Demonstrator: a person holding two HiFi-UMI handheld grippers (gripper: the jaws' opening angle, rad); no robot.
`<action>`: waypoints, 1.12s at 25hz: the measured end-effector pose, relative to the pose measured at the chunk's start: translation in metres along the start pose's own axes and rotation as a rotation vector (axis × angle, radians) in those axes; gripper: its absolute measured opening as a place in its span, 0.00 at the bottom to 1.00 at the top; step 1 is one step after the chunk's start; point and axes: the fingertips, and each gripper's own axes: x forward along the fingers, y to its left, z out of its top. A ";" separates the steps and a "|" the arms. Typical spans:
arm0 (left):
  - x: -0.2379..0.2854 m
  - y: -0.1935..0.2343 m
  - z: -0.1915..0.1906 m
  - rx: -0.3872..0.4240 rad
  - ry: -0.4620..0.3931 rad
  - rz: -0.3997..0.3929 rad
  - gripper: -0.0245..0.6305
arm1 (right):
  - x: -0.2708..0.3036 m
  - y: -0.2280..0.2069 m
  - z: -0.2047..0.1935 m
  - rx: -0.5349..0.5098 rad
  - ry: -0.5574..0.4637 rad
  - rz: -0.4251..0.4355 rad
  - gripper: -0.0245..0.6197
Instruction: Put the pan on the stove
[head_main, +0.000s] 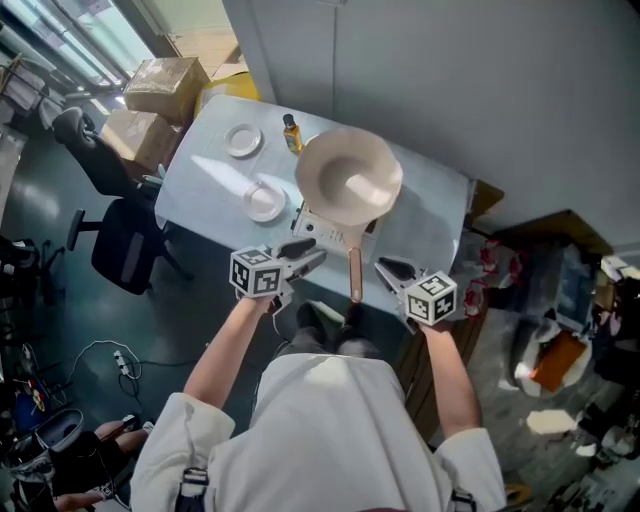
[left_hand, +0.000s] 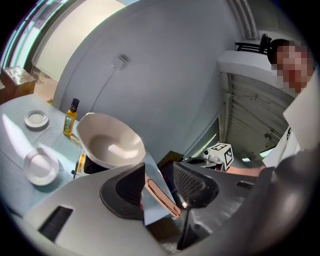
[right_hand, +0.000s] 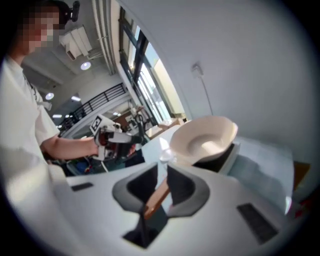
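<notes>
On the bench (head_main: 200, 190), right-hand part: pan (head_main: 350, 175) sat on the stove (head_main: 312, 230), cream bowl facing up and covering most of the stove top. Its handle (head_main: 354, 272) stuck out past the stove toward the near edge, between the two grippers.

Just left of the handle was the left gripper (head_main: 314, 256), jaws clearly apart, nothing in them. The left gripper view showed the handle through the gap, further off, with neither pad on it.

Just right of the handle was the right gripper (head_main: 390, 268), jaws at a narrow slot, not fully together. The handle showed through that slot in the right gripper view, but the head view put the jaw tips beside the handle with a gap, so no grip there either. Neither gripper touched the pan or the stove.

Other items:
- Small bottle (head_main: 291, 133) stood upright just beside the pan's far-left rim.
- Far plate (head_main: 243, 140) and near plate (head_main: 264, 202), both white, lay left of the pan and apart from each other.
- Cardboard boxes (head_main: 160, 95) sat on the floor past the bench's far-left corner.
- Black office chair (head_main: 118, 235) stood off the bench's left side.
</notes>
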 end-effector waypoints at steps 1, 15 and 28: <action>-0.005 -0.001 0.002 0.020 0.004 0.004 0.33 | -0.001 0.003 0.004 -0.006 -0.013 -0.027 0.14; -0.056 -0.010 0.061 0.168 -0.077 0.031 0.10 | -0.044 0.040 0.056 -0.082 -0.212 -0.339 0.11; -0.074 -0.046 0.109 0.317 -0.179 0.121 0.07 | -0.103 0.043 0.091 -0.165 -0.331 -0.421 0.11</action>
